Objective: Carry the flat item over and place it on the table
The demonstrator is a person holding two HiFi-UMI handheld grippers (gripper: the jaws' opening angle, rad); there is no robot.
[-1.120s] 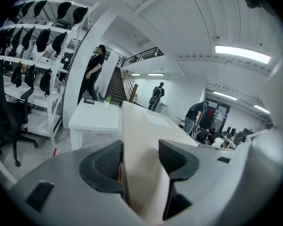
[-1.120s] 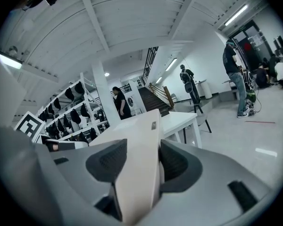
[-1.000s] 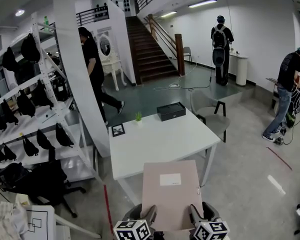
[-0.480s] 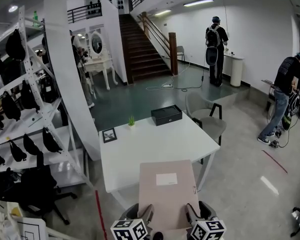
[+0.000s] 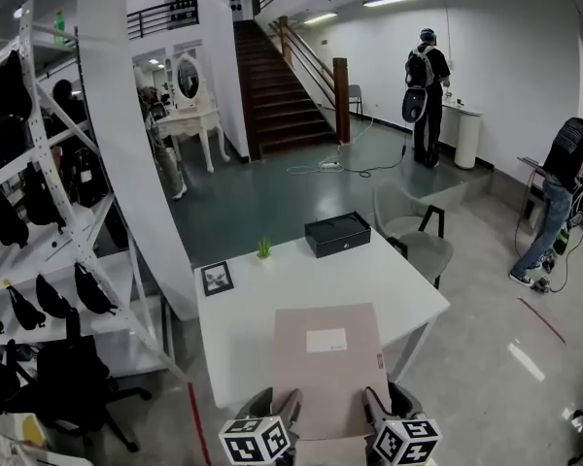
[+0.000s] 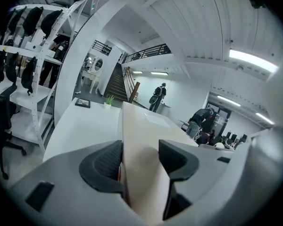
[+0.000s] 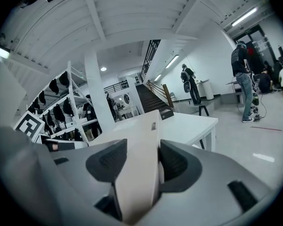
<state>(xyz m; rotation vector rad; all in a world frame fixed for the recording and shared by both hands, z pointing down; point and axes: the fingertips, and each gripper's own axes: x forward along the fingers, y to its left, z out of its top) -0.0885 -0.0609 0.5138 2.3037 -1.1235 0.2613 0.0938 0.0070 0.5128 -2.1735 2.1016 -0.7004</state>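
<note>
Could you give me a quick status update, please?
Left hand-held gripper, right hand-held gripper: shut on box. Box over table's near edge, not yet down. Case, plant, frame sit farther back, not in the way.

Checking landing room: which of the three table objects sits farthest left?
The framed picture; the small plant and black box stand farther right.

Left gripper [image 5: 280,402]: smooth mid-grey moulded shell w/ 2 rounded jaws, ea. lined on its inner face w/ a black ribbed pad [image 6: 106,161]. At its near end sits a cube [image 5: 257,441] w/ b/w square markers on white faces. Right gripper [image 5: 384,402]: same build, grey shell, 2 black ribbed pads [image 7: 173,163], own marker cube [image 5: 405,443]. Small dark rectangular slots [image 7: 238,190] are recessed in the shells beside the jaws.
</note>
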